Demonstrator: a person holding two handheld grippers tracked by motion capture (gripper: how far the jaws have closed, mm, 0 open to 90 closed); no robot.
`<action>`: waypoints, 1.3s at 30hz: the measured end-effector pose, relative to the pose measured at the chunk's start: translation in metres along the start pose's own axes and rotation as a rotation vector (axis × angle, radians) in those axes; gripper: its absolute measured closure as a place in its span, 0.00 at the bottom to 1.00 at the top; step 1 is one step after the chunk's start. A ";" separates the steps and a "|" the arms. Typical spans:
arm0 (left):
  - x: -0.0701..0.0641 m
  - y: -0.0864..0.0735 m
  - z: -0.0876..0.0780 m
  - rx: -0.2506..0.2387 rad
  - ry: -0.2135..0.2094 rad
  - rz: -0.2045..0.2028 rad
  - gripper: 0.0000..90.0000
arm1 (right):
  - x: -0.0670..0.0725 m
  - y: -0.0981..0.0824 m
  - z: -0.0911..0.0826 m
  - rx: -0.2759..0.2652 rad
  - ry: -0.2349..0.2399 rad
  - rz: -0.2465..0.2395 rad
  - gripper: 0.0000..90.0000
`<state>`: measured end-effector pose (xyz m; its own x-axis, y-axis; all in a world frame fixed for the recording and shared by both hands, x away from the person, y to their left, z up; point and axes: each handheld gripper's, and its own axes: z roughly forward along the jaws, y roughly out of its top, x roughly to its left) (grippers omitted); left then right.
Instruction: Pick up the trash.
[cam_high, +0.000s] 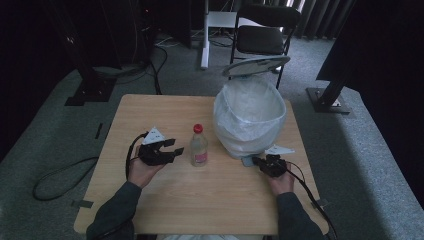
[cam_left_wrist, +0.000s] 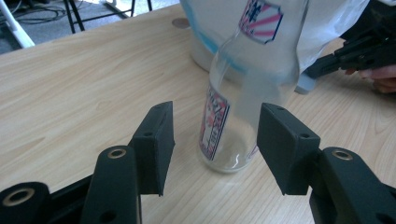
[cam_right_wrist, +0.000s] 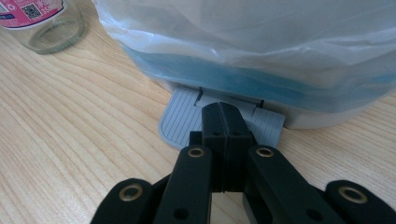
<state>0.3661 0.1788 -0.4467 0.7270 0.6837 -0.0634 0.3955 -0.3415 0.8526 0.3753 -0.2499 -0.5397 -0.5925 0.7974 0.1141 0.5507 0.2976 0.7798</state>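
Note:
A clear glass bottle (cam_high: 199, 147) with a red cap and a pink label stands upright mid-table. My left gripper (cam_high: 172, 148) is just left of it, held a little above the table. In the left gripper view its jaws stand open, and the bottle (cam_left_wrist: 233, 116) is just ahead of the gap, untouched by the pads (cam_left_wrist: 156, 140). A pedal bin (cam_high: 222, 107) lined with a white bag stands right of the bottle, its lid (cam_high: 256, 65) raised. My right gripper (cam_high: 257, 161) is shut with nothing between its jaws. Its tips (cam_right_wrist: 225, 112) rest on the bin's grey pedal (cam_right_wrist: 180, 121).
The wooden table (cam_high: 200, 200) has bare room in front of the bottle and at the back left. A black folding chair (cam_high: 262, 37) stands behind the bin. Black stand feet (cam_high: 90, 90) and cables (cam_high: 55, 175) lie on the carpet around the table.

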 end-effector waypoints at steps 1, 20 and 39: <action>0.000 0.002 0.000 -0.002 -0.001 0.004 0.52 | 0.000 0.000 0.000 0.000 0.000 0.000 1.00; -0.010 0.025 0.007 -0.032 -0.060 0.049 0.52 | 0.000 0.000 0.000 0.001 0.001 0.000 1.00; -0.012 0.041 0.021 -0.039 -0.108 0.056 0.54 | 0.000 0.000 0.000 -0.002 0.006 0.006 1.00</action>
<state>0.3851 0.1428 -0.4214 0.8044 0.5901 -0.0683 0.3315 -0.3505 0.8760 0.3753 -0.2502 -0.5397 -0.5926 0.7962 0.1225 0.5534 0.2919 0.7801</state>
